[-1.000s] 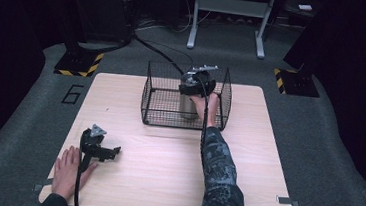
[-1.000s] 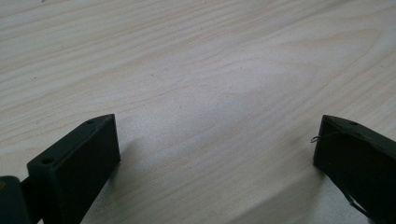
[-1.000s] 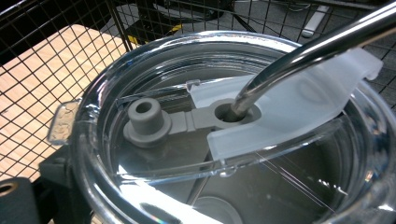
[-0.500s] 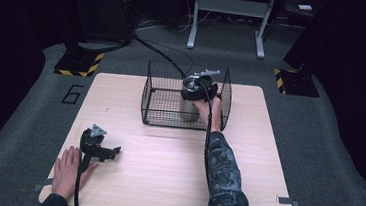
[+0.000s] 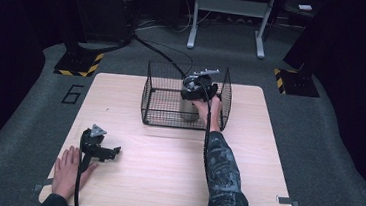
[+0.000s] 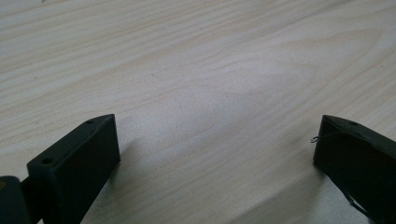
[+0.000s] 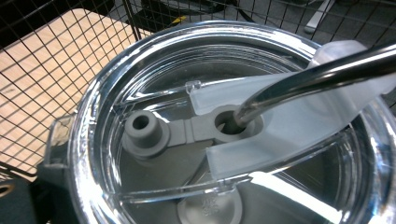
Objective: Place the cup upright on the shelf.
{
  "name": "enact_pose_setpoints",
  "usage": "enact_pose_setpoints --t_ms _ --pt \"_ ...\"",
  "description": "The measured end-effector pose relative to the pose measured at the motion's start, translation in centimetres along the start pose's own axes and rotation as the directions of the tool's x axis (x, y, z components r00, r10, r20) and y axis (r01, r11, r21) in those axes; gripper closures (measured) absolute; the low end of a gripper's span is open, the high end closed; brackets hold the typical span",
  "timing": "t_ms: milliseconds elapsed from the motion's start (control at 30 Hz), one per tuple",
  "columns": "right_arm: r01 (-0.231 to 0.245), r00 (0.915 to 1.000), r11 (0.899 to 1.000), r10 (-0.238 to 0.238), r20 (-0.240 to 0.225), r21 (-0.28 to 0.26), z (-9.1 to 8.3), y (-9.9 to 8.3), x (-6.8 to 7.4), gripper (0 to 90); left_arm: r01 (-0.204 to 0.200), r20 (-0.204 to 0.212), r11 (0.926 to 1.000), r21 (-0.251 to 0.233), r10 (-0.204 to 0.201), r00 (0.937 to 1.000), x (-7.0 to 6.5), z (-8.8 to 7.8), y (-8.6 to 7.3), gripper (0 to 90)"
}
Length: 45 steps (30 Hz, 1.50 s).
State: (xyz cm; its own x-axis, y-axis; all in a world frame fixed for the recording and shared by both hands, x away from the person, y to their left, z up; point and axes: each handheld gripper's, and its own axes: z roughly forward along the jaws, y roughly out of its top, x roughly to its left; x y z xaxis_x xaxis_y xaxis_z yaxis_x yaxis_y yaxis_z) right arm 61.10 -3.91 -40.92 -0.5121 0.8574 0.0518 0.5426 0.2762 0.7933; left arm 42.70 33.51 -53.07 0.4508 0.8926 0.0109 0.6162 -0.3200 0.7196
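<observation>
A steel tumbler [image 5: 188,108] with a clear lid [image 7: 140,196] and a metal straw [image 7: 317,70] stands inside the black wire basket [image 5: 151,97] at the table's far middle. My right gripper [image 5: 198,87] is at the tumbler's top, shut on it, and the lid sits very close in the right gripper view. One dark jaw shows at the lid's lower left rim. My left gripper [image 5: 110,153] lies on the wooden table [image 5: 165,171] near the front left, open, with bare wood between its fingers [image 6: 74,163].
A person's left hand [image 5: 67,170] rests flat on the table beside the left gripper. The basket's wire walls surround the tumbler on all sides. Black cables run from the floor behind the table. A metal stand is at the back.
The right hand and gripper have shifted slightly to the right inside the basket with the tumbler. The left gripper and hand have not moved.
</observation>
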Motion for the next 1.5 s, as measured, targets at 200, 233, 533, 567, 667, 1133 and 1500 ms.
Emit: enact_pose_setpoints --t_ms 200,233,533,567,667,1133,1500 --pt "-0.03 0.9987 0.999 0.031 -0.041 0.013 -0.9 0.4 -0.3 0.0 -0.004 0.0 1.0 0.003 0.004 1.0 0.0 0.0 0.0 0.1" --pt "-0.027 0.9988 1.0 0.027 -0.04 0.015 -1.0 0.5 -0.4 0.0 0.002 0.0 1.0 -0.001 -0.002 1.0 0.0 0.0 0.0 0.2" --pt "-0.02 0.9993 0.999 0.021 -0.031 0.027 -3.7 0.8 -0.3 0.0 -0.003 0.001 1.0 0.004 0.003 1.0 0.0 0.0 0.0 0.2" --pt "-0.015 0.9994 1.0 0.015 -0.031 0.027 -4.1 0.8 -0.3 0.0 -0.003 0.0 1.0 0.002 0.003 1.0 0.0 0.0 0.0 0.2" --pt "-0.019 0.999 1.0 0.019 -0.04 0.02 -5.2 0.7 -0.4 0.0 -0.004 0.002 1.0 0.004 0.004 1.0 0.0 0.0 0.0 0.2" --pt "0.046 0.9968 0.999 -0.045 -0.065 0.013 -9.7 -1.5 -0.2 0.0 0.0 0.0 1.0 0.0 0.0 1.0 0.0 0.0 0.0 0.2" --pt "0.096 0.9938 0.995 -0.095 -0.059 0.016 -13.1 -4.2 0.3 0.0 -0.005 0.0 1.0 0.004 0.005 1.0 0.0 0.0 0.0 0.1"
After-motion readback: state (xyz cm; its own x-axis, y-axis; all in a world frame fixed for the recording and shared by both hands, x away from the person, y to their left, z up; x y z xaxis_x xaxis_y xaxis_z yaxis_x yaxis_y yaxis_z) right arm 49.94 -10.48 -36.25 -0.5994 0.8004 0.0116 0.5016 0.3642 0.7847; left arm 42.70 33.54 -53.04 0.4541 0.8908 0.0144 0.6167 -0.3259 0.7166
